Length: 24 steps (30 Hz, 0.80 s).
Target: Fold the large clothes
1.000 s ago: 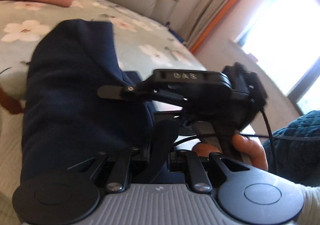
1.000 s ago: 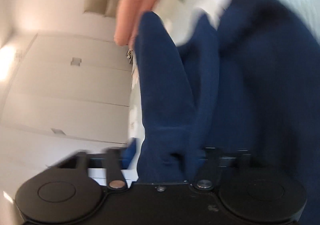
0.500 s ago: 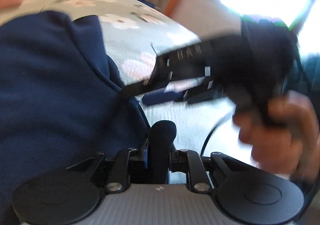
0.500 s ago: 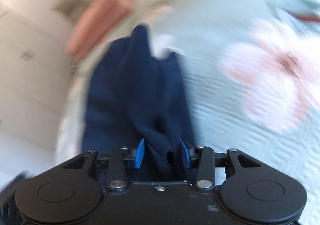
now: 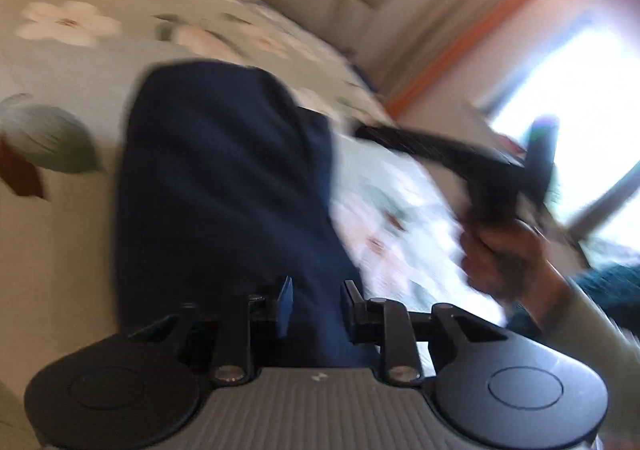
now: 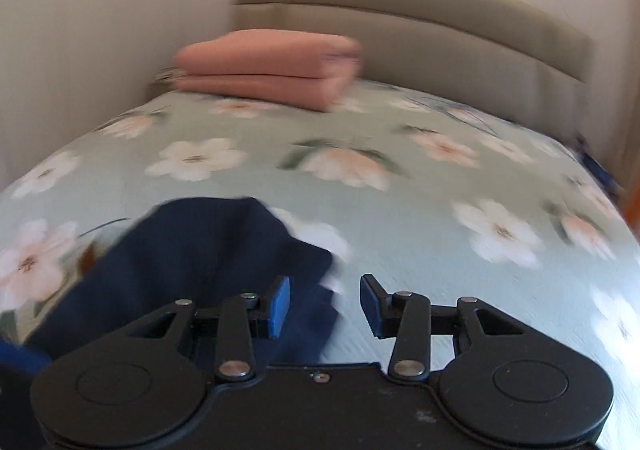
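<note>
- Lying on the flowered bedspread [image 6: 420, 210], the navy garment [image 5: 224, 202] ran lengthwise away from the left gripper [image 5: 316, 304], whose fingers stood apart with cloth between them, not clamped on it.
- The right gripper [image 6: 325, 306] had its fingers spread too, holding nothing; the garment's edge [image 6: 192, 250] sat just beside its left pad.
- With neither gripper gripping, the soft fold could probably slump open or skew; a finger catching the loose edge might drag it.
- In the left view the right hand [image 5: 508, 258] and its tool hung blurred above the bedspread, to the right of the garment.
- Farther off, a folded pink blanket [image 6: 268, 66] rested near the padded headboard [image 6: 440, 22], well apart and blocking nothing.
</note>
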Tool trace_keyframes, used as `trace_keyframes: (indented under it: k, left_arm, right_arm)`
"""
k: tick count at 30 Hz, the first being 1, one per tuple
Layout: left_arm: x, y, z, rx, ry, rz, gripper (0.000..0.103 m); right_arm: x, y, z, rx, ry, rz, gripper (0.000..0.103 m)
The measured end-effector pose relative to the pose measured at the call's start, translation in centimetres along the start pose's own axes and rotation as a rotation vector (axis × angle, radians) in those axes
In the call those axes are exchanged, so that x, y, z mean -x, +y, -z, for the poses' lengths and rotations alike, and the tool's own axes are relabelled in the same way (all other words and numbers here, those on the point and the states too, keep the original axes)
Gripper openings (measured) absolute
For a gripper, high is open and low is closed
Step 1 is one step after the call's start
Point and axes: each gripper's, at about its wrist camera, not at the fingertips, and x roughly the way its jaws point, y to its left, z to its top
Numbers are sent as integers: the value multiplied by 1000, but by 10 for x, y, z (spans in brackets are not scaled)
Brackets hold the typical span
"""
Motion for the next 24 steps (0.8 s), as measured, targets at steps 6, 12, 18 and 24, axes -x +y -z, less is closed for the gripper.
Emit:
trace_keyframes:
  k: [6,12,18,24]
  left_arm:
    - [8,26,26,125,-46,15,5]
    - [-45,3,33,-201,47,-102,3]
    - [-28,11,29,-130,52,-67,3]
    - [39,18,21,28,1,41,5]
  right_arm:
    - [-61,52,6,271,40,-52,5]
    - [-157,13,31,165,211,184,5]
    - [-137,10,27,156,189,229,0]
    - [-19,32,28,103,63,207,6]
